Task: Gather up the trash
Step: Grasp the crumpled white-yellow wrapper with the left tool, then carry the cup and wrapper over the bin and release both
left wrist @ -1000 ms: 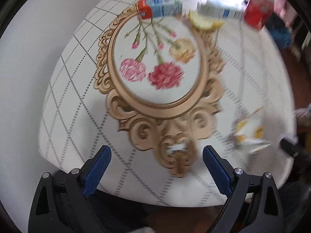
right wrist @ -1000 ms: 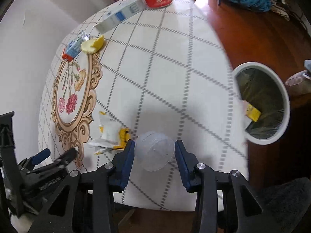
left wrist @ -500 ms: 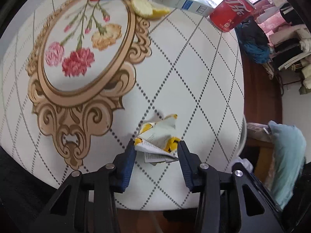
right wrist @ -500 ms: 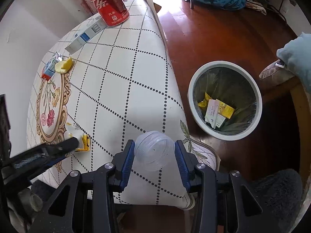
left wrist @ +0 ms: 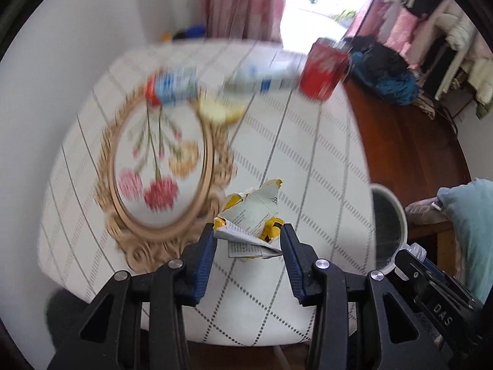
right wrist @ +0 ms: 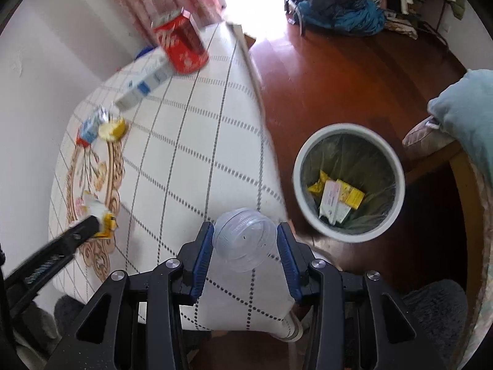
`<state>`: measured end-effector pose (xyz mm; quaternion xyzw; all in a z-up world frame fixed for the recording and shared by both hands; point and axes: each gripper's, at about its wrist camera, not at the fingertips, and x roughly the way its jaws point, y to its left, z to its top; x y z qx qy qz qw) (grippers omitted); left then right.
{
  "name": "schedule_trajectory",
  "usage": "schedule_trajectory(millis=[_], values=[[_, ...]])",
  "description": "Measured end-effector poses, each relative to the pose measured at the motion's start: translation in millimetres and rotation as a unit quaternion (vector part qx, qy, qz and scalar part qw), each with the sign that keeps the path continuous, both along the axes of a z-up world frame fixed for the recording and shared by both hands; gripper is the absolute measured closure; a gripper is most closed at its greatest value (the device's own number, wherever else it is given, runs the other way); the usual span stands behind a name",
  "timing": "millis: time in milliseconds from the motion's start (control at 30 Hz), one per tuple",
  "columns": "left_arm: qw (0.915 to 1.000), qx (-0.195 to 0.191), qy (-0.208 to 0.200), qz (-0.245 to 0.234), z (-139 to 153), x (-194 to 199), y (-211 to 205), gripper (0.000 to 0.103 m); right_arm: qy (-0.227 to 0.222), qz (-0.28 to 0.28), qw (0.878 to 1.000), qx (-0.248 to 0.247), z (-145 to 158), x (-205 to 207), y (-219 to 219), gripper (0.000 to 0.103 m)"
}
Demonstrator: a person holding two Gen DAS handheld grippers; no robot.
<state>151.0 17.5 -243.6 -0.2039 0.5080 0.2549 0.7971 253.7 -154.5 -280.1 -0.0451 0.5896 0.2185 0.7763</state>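
1. Jaws, left gripper point(left wrist: 248, 237): closed part-way on a crumpled wrapper point(left wrist: 251, 219), white with yellow print. Both blue pads press against its sides. The wrapper is held above the surface point(left wrist: 308, 160).
2. Jaws, right gripper point(right wrist: 245, 240): closed on a clear plastic cup point(right wrist: 243, 237). Each pad touches one side of the cup wall. The round end of the cup faces the camera. The cup is clear of the surface, over its near edge.
3. In the right wrist view, the left gripper shows at the lower left as a dark arm, with the wrapper at its tip above the printed flower frame point(right wrist: 101, 166).
4. Waste bin point(right wrist: 348, 182): round, white rim, lined with a bag. It stands on the wooden floor point(right wrist: 339, 71) beside the surface, to the right of the right gripper. Yellow and white packets lie inside it.
5. Items on the surface, far end:
   - red can point(right wrist: 181, 43), upright, at the far corner;
   - long white and blue box point(right wrist: 144, 83), lying flat, just beside the can;
   - small blue and red carton point(right wrist: 89, 126), lying at the top of the flower frame;
   - yellow scrap point(right wrist: 112, 128), touching the small carton.
6. The left wrist view is blurred; detail on the far items cannot be read there.
7. A light blue cushion point(right wrist: 465, 114) lies on a seat to the right of the bin.
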Motion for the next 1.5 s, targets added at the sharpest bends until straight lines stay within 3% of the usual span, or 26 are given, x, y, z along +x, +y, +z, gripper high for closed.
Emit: schedule_trajectory(millis=[100, 300, 467, 633, 767, 867, 1067, 1167, 1200, 1267, 1300, 1367, 1400, 1433, 1500], values=[[0.9991, 0.026, -0.026, -0.021, 30, 15, -8, 0.065, -0.015, -0.017, 1.000, 0.013, 18, 9, -13, 0.059], [0.9942, 0.038, -0.068, -0.074, 74, 59, -33, 0.065, -0.045, -0.054, 0.997, 0.039, 60, 36, -56, 0.059], [0.9884, 0.029, -0.079, -0.126, 79, 107, -67, 0.065, -0.066, -0.080, 0.994, 0.046, 90, 64, -101, 0.059], [0.9826, -0.003, -0.070, -0.172, 60, 158, -101, 0.064, -0.077, -0.095, 0.992, 0.030, 95, 93, -136, 0.059], [0.9769, -0.055, -0.044, -0.202, 27, 198, -122, 0.064, -0.065, -0.110, 0.992, 0.011, 74, 118, -161, 0.059], [0.9701, -0.119, -0.010, -0.211, -7, 226, -131, 0.064, -0.037, -0.118, 0.992, -0.002, 43, 137, -177, 0.059], [0.9581, -0.195, 0.042, -0.206, -61, 263, -138, 0.062, 0.016, -0.120, 0.992, -0.024, -17, 160, -191, 0.059], [0.9548, -0.212, 0.066, -0.198, -76, 271, -138, 0.061, 0.034, -0.121, 0.992, -0.025, -38, 166, -192, 0.059], [0.9549, -0.211, 0.069, -0.197, -79, 272, -138, 0.058, 0.040, -0.119, 0.992, -0.024, -46, 169, -191, 0.059], [0.9560, -0.207, 0.072, -0.195, -81, 269, -136, 0.044, 0.049, -0.119, 0.991, -0.027, -58, 175, -189, 0.059], [0.9573, -0.204, 0.071, -0.192, -81, 267, -136, 0.027, 0.051, -0.118, 0.991, -0.027, -62, 176, -188, 0.059], [0.9593, -0.200, 0.068, -0.188, -81, 265, -133, 0.023, 0.051, -0.119, 0.991, -0.033, -69, 178, -186, 0.058], [0.9600, -0.196, 0.070, -0.187, -80, 263, -133, 0.022, 0.053, -0.118, 0.991, -0.040, -71, 178, -185, 0.047], [0.9608, -0.188, 0.075, -0.190, -80, 261, -133, 0.015, 0.054, -0.119, 0.991, -0.042, -74, 179, -185, 0.027], [0.9626, -0.170, 0.081, -0.194, -77, 257, -134, 0.007, 0.055, -0.120, 0.990, -0.041, -76, 178, -183, 0.011]])
